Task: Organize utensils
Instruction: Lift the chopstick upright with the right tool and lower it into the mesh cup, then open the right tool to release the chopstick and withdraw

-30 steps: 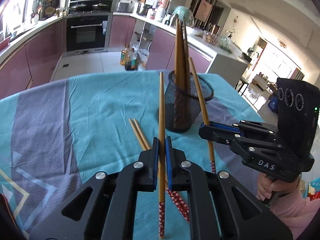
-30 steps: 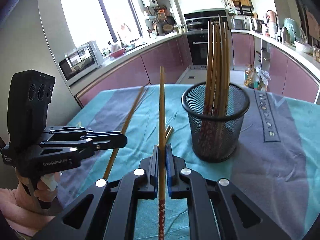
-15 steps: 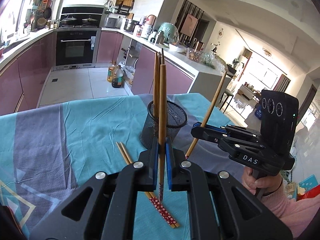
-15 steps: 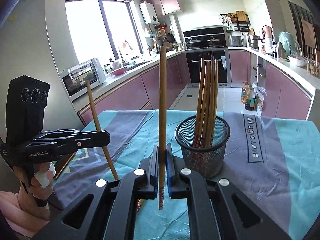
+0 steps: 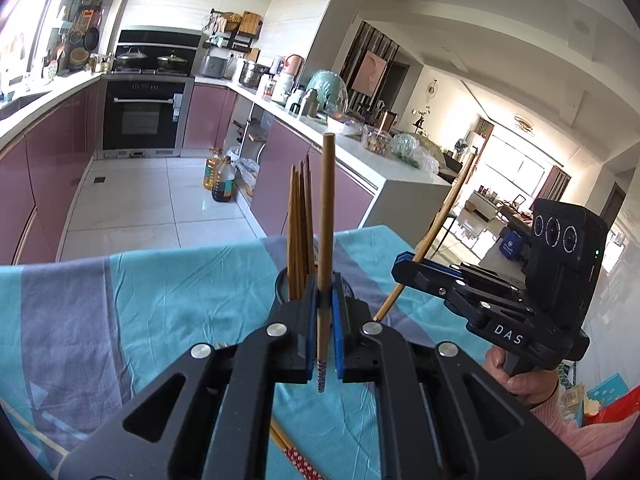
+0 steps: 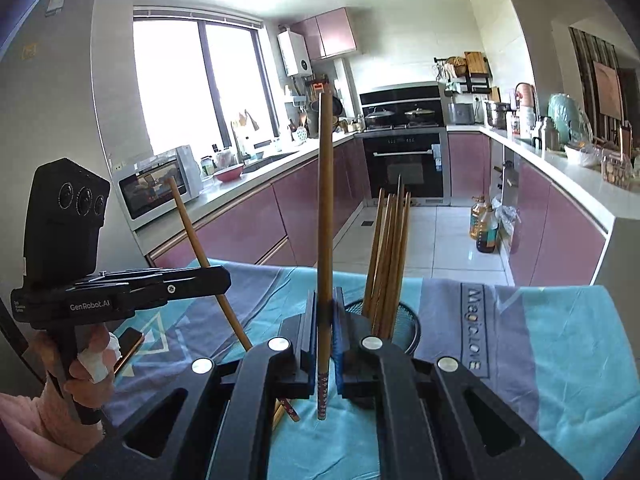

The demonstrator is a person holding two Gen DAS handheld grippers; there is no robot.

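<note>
A black mesh holder [image 5: 281, 285] [image 6: 409, 325] with several wooden chopsticks [image 5: 300, 232] [image 6: 390, 248] stands on the teal and grey tablecloth [image 5: 168, 280], just beyond both grippers. My left gripper [image 5: 325, 300] is shut on one upright chopstick [image 5: 326, 208], whose patterned tip hangs clear of the cloth. My right gripper [image 6: 325, 304] is shut on another upright chopstick [image 6: 325, 200]. Each gripper shows in the other's view: the right gripper [image 5: 404, 266] with its slanted chopstick [image 5: 444, 216], the left gripper [image 6: 222, 280] with its slanted chopstick [image 6: 192, 228]. Loose chopsticks [image 5: 292, 452] [image 6: 290, 408] lie on the cloth below.
A phone [image 6: 128, 344] lies on the cloth near the hand [image 6: 92, 360] holding the left gripper. Beyond the table's far edge are the kitchen floor, oil bottles [image 5: 222, 180], purple cabinets [image 6: 240, 232] and an oven [image 5: 142, 120].
Both grippers have risen, each with its chopstick still clamped. The chopstick tips came up off the cloth, and the holder now sits lower and partly behind the fingers in both views.
</note>
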